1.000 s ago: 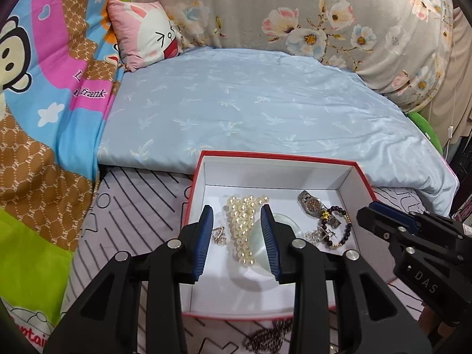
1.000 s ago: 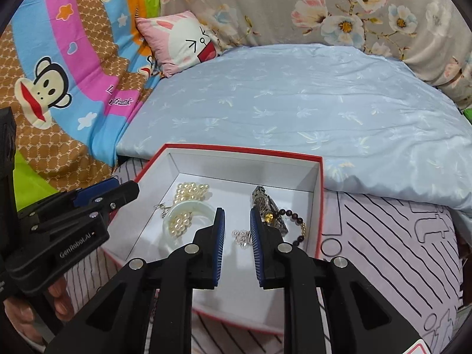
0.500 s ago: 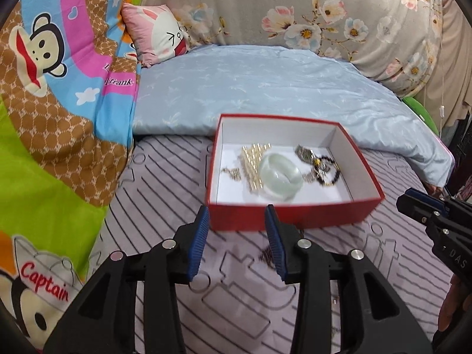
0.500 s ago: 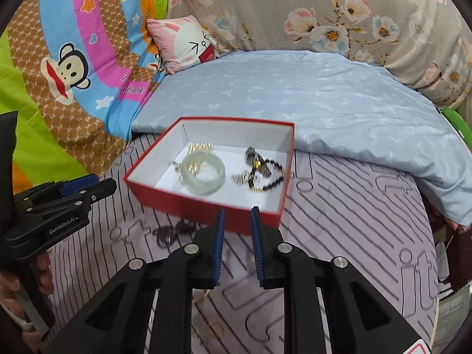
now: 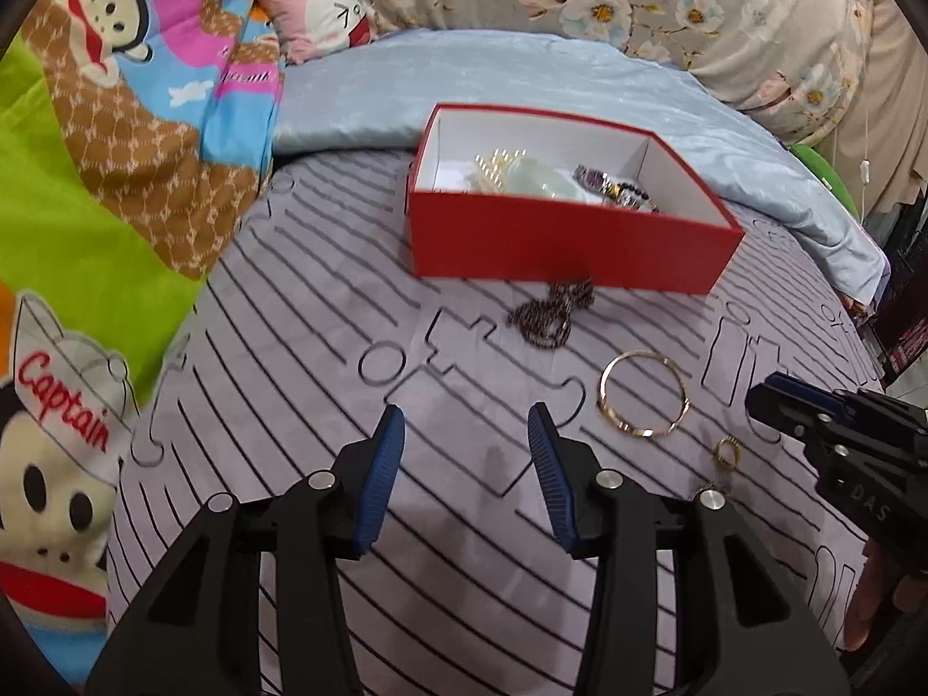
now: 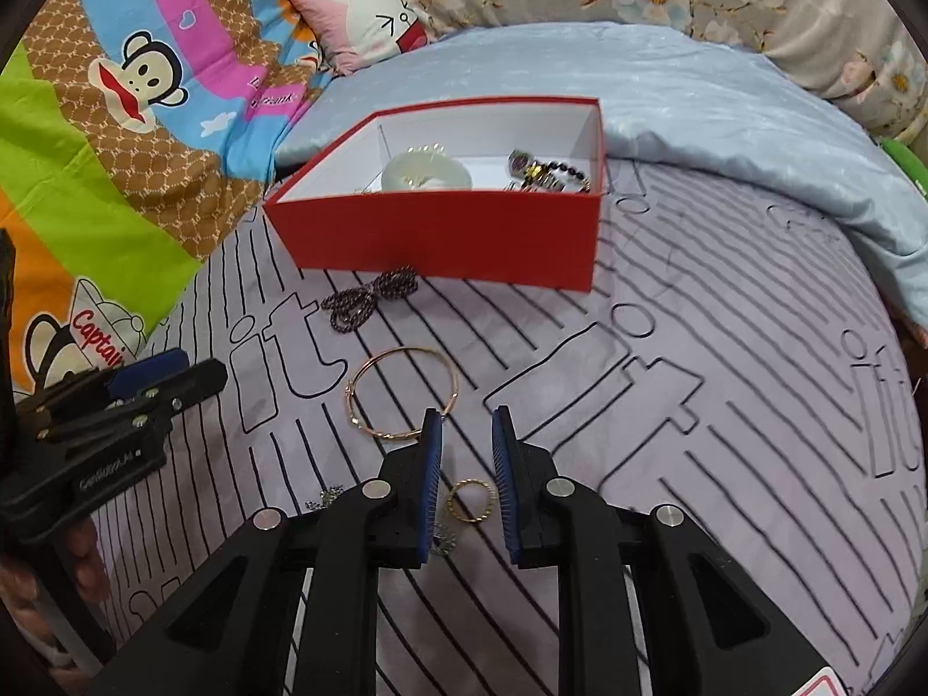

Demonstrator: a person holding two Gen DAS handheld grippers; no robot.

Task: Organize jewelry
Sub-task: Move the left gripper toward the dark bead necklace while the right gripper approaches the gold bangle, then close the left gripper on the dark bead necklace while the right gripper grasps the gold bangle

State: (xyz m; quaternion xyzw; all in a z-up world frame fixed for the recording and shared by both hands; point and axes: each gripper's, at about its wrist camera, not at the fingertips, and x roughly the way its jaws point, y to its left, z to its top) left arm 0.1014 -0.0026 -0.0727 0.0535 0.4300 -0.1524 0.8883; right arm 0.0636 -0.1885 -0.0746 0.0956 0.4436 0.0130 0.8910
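A red box (image 5: 557, 240) (image 6: 441, 238) sits on the bed and holds a pale green bangle (image 5: 536, 178) (image 6: 426, 171), pearls, a watch (image 6: 522, 165) and a dark bead bracelet. On the striped sheet in front of it lie a dark bead chain (image 5: 551, 313) (image 6: 368, 296), a thin gold bangle (image 5: 642, 401) (image 6: 403, 391) and a small gold ring (image 5: 726, 452) (image 6: 471, 500). My left gripper (image 5: 464, 423) is open and empty over the sheet. My right gripper (image 6: 467, 426) is partly open and empty, with the ring lying between its fingers below.
A light blue quilt (image 5: 522, 75) lies behind the box. A cartoon monkey blanket (image 5: 116, 174) is on the left, with a pink pillow (image 6: 365, 17) and floral bedding behind. A small silver piece (image 6: 327, 497) lies by the right gripper's left finger.
Both grippers have drawn back from the box and lowered toward the sheet. The gold bangle and ring have come into view. Both stay empty.
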